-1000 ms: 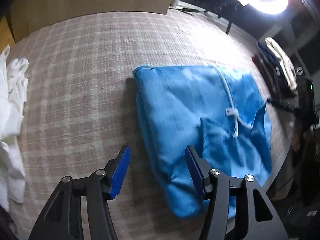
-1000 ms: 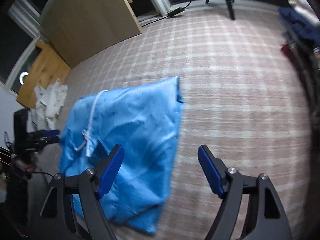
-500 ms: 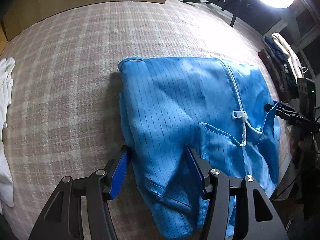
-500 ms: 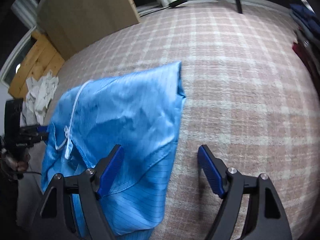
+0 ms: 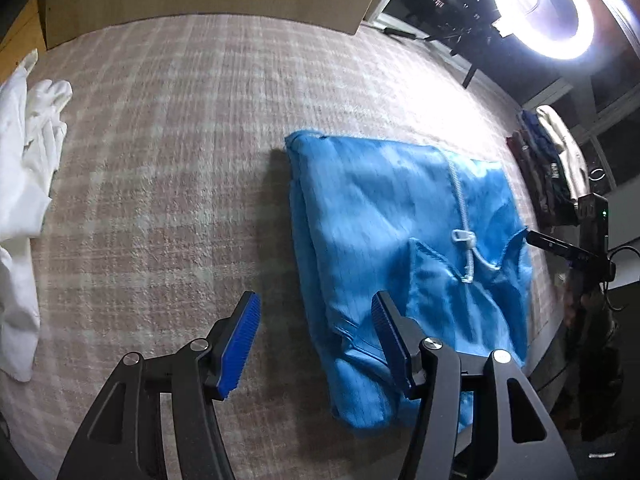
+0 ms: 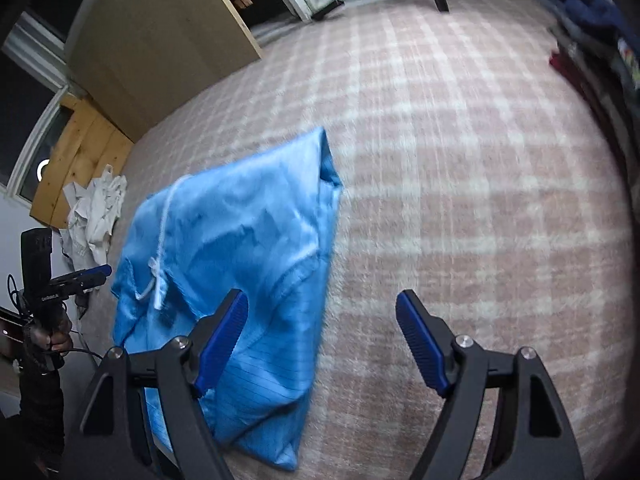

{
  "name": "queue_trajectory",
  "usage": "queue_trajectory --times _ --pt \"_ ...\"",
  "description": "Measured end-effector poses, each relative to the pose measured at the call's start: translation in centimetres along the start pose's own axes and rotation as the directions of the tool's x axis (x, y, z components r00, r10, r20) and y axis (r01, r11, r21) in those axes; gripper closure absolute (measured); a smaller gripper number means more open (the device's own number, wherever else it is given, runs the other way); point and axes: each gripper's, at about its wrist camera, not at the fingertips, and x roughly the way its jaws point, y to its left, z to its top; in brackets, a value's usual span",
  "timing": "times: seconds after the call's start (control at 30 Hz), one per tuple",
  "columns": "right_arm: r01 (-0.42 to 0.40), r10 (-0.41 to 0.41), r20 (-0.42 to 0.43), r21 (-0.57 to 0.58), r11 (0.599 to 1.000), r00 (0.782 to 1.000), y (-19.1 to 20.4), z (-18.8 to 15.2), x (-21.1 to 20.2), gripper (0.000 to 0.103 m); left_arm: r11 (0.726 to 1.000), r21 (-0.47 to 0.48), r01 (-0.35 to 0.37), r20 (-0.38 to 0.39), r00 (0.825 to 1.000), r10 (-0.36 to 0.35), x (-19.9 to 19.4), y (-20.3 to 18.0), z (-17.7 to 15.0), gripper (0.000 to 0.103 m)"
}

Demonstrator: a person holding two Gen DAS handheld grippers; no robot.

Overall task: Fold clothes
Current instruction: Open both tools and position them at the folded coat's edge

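Pink checked carpet (image 5: pixel 168 168) covers the floor, and the blue garment (image 5: pixel 400 220) lies folded flat on it, zipper cord up. Half a second ago the left tool (image 5: pixel 316 344) straddled the garment's near edge; now it hangs over bare carpet beside it, jaws spread and empty. The right tool (image 6: pixel 322 340) hovers spread too, gripping nothing. Likely this fold is finished; white clothes (image 5: pixel 24 184) wait nearby.
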Motion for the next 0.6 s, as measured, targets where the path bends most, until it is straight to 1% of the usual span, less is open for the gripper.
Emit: queue_trajectory --times 0.07,0.2,0.3,0.47,0.6 --pt "-0.021 0.021 -0.010 -0.005 1.000 1.000 0.7 0.8 2.7 0.027 1.000 -0.006 0.015 -0.012 1.000 -0.015 1.0 -0.3 0.1 0.047" --pt "-0.009 0.010 0.006 -0.064 0.998 1.000 1.8 1.0 3.9 0.027 0.998 -0.028 0.049 -0.043 0.998 -0.050 3.1 -0.8 0.7 0.047" --pt "-0.032 0.032 -0.001 -0.101 0.994 0.999 2.2 0.8 4.8 0.026 0.997 -0.031 0.076 -0.067 0.995 -0.078 4.3 -1.2 0.7 0.047" --pt "-0.110 0.110 -0.010 -0.122 0.986 0.994 2.1 0.7 5.2 0.026 0.995 -0.004 0.096 -0.074 0.993 -0.096 3.5 -1.6 0.4 0.044" --pt "-0.185 0.182 -0.032 -0.117 0.976 0.983 1.9 0.9 5.8 0.026 0.987 -0.041 0.154 -0.076 0.985 -0.157 3.3 -0.7 0.6 0.044"
